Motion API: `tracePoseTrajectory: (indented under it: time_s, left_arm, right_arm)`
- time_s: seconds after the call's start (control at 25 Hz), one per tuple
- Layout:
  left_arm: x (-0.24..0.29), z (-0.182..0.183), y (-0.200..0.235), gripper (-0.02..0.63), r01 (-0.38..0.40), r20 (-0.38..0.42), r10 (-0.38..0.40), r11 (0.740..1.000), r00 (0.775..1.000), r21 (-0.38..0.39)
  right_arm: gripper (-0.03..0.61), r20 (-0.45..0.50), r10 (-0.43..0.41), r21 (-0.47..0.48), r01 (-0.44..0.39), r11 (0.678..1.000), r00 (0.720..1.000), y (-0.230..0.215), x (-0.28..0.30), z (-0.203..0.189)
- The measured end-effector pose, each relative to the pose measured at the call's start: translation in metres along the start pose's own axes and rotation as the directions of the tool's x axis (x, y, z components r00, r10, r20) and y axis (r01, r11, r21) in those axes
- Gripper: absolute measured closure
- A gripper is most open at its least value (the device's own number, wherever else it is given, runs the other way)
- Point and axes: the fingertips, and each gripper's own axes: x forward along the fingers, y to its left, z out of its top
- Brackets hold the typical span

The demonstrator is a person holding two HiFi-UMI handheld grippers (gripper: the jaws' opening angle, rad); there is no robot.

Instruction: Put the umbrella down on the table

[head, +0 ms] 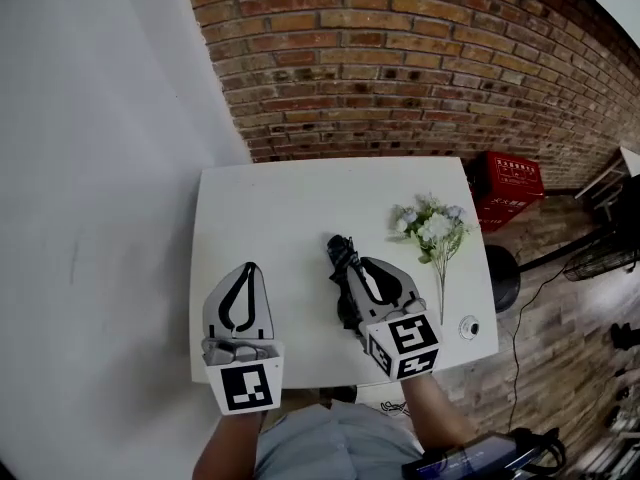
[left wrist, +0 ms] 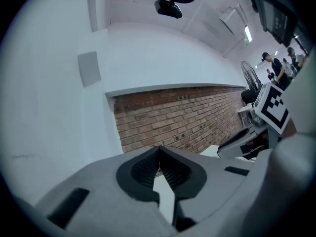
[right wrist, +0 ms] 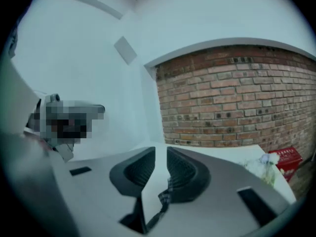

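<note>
Umbrella (head: 343, 268) lies on the table (head: 280, 198) in the head view, just left of your right gripper (head: 366, 262) and partly under it. Your left gripper (head: 248, 266) is further to the left.

In the left gripper view, your jaws are pressed together with nothing between them.

In the right gripper view, your jaws stand a narrow slit apart and pinch nothing. The strap (right wrist: 164, 197) shows below, through the gap.

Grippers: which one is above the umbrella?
The right gripper: the dark umbrella lies on the table beneath its slightly parted jaws. The left gripper hangs over bare table, jaws together.
</note>
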Motion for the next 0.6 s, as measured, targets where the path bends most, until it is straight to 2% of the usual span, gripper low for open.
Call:
tracePoseTrajectory:
  time_s: [0.16,0.32,0.44,0.6]
  left_arm:
    - [-0.013,0.037,0.001,0.606,-0.028,0.055,0.026,0.999,0.998,0.035]
    - [-0.021,0.065,0.006,0.604,-0.056,0.098,0.053,0.998,0.994,0.03]
    - [-0.028,0.078,0.005,0.606,-0.069,0.132,0.063,0.997,0.989,0.037]
    - [-0.035,0.085,-0.004,0.604,-0.067,0.137,0.059,0.996,0.989,0.055]
  right_arm:
    - [0.568,0.126,0.009,-0.086,0.002,0.996,0.992,0.012,-0.023,0.05]
    - [0.574,0.217,-0.005,-0.145,0.037,0.989,0.976,0.017,-0.041,0.089]
    - [0.574,0.257,-0.005,-0.169,0.05,0.984,0.966,0.02,-0.052,0.1]
    - [0.574,0.266,0.004,-0.178,0.045,0.983,0.964,0.021,-0.062,0.102]
